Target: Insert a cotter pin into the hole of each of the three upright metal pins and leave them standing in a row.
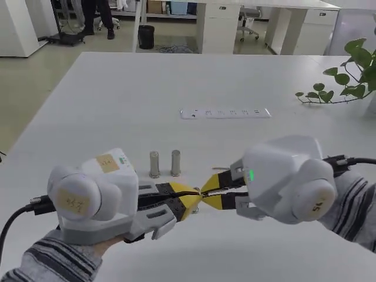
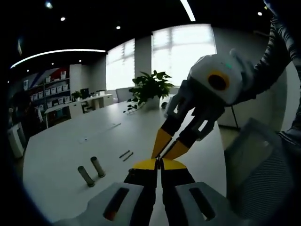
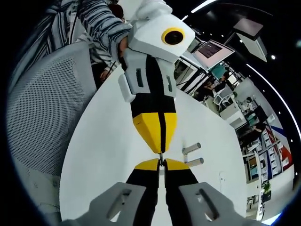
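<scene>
Near two upright metal pins [image 1: 154, 164] on the white tabletop [image 1: 117, 106], the left claw [image 1: 189, 197] and right claw [image 1: 211, 197] are held tip to tip, each pressed together, while loose cotter pins [image 2: 125, 154], a power strip [image 1: 226, 113] and a plant [image 1: 346, 76] are seen farther off.

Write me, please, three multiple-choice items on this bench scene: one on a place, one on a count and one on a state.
1. Where do the metal pins stand?
A. on the table, beyond the left gripper
B. in a tray
C. on the floor

2. How many metal pins stand upright?
A. one
B. two
C. four

3. How do the left gripper and the right gripper stand?
A. wide open, far apart
B. shut, tip to tip
C. lying on the table

Answers: 1 A, they stand just past its yellow tips; 2 B, two stand side by side; 3 B, the closed jaws meet at their tips.
</scene>
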`<state>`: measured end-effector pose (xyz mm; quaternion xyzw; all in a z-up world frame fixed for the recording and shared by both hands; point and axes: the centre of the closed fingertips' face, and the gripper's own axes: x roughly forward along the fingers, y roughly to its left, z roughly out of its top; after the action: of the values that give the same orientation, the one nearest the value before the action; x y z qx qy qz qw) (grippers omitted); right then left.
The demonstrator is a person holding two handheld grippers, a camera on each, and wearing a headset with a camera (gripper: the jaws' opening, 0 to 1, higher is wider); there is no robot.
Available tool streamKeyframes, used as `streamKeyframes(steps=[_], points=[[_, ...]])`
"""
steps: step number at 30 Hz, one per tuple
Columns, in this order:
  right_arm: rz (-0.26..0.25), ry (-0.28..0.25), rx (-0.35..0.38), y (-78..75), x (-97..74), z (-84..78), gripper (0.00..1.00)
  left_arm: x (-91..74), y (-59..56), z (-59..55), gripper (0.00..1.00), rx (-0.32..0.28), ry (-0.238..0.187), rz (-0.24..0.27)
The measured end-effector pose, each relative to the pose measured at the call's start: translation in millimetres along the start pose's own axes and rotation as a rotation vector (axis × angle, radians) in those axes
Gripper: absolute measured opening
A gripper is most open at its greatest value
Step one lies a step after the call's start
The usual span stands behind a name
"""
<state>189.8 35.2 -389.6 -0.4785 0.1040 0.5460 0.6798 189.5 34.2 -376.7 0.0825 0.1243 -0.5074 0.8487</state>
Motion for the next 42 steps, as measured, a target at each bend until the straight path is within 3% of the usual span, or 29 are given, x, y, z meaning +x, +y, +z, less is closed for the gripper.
streamKeyframes(steps=[5,8,15,26,30,33,42], points=[[0.011,0.017,-0.024,2.5,1.6,-3.5,0.00,2.8,0.2,-2.8,0.00,0.010,0.011,0.000],[0.007,0.015,-0.027,2.2,2.3,-3.7,0.00,3.5,1.5,-1.6,0.00,-0.018,0.005,0.001],[0.011,0.017,-0.034,3.7,3.8,-4.5,0.00,3.2,6.3,0.2,0.13,-0.017,-0.007,0.036],[-0.044,0.065,0.011,-6.5,1.2,-23.7,0.00,-0.6,23.9,-2.9,0.30,-0.007,-0.027,0.152],[-0.059,0.090,0.023,-8.6,1.3,-33.7,0.00,0.0,30.3,-10.0,0.36,0.011,-0.015,0.196],[-0.067,0.109,0.040,-10.8,3.0,-42.4,0.00,1.1,35.8,-20.8,0.39,0.014,0.026,0.223],[-0.071,0.154,0.077,-18.5,7.0,-63.2,0.00,9.3,46.0,-38.6,0.38,-0.022,0.079,0.274]])
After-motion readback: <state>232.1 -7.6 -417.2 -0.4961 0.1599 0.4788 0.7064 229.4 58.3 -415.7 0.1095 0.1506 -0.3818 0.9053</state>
